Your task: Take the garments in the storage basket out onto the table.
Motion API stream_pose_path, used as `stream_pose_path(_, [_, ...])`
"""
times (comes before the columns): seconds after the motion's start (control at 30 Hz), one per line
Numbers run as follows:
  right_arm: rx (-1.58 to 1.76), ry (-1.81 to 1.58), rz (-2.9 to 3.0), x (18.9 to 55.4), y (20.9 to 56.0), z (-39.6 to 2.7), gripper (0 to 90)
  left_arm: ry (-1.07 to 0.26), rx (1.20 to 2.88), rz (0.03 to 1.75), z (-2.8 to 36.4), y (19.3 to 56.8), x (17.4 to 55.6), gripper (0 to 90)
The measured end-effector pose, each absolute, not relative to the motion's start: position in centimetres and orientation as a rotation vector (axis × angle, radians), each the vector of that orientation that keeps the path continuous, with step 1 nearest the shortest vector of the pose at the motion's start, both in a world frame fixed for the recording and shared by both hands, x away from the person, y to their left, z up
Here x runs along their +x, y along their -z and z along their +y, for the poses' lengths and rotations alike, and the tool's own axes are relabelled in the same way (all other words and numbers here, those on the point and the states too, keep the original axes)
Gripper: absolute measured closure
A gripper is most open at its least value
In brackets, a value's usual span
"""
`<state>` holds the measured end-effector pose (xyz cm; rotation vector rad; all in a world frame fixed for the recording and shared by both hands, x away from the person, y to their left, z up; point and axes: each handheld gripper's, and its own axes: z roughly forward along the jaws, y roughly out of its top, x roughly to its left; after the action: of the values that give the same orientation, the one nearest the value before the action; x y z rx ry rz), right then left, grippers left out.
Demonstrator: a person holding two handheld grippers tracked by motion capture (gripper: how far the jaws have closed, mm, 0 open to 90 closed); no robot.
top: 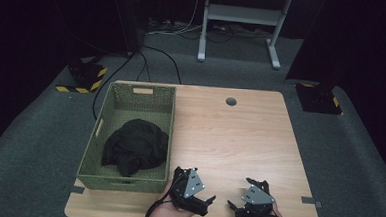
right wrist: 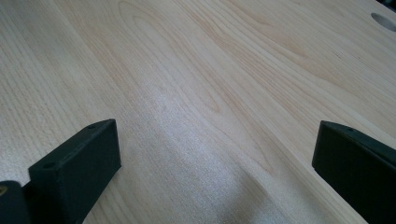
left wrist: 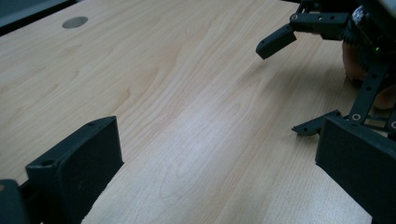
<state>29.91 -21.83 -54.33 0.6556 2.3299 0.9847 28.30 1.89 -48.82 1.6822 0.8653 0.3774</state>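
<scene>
Hovering low at the near edge of the table [top: 239, 141], I have both tools idle — left hand-held gripper [top: 207, 201] with jaws spread wide, right hand-held gripper [top: 232, 206] likewise agape, nothing between either pair. The black garment [top: 135, 146] sits crumpled inside the green woven basket [top: 131, 96] at the table's left side, well apart from me. I judge it soft, light and floppy — best pinched at a raised fold near the top of the heap, not the buried edges.

Both forearms cut off at btm edge; basket [top: 127, 180] contents partly hidden.
</scene>
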Motion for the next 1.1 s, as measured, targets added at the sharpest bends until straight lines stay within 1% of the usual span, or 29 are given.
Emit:
stream_pose_path(0.47, [0.642, -0.979, 2.328, 29.8, 54.3, -21.8, 0.9, -0.387, 1.647, 0.872, 3.4, 47.0, 28.0, 0.9])
stream_pose_path(1.1, [0.646, -0.982, 2.326, 29.8, 54.3, -21.8, 0.9, -0.421, 1.565, 0.912, 6.8, 45.0, 28.0, 1.0])
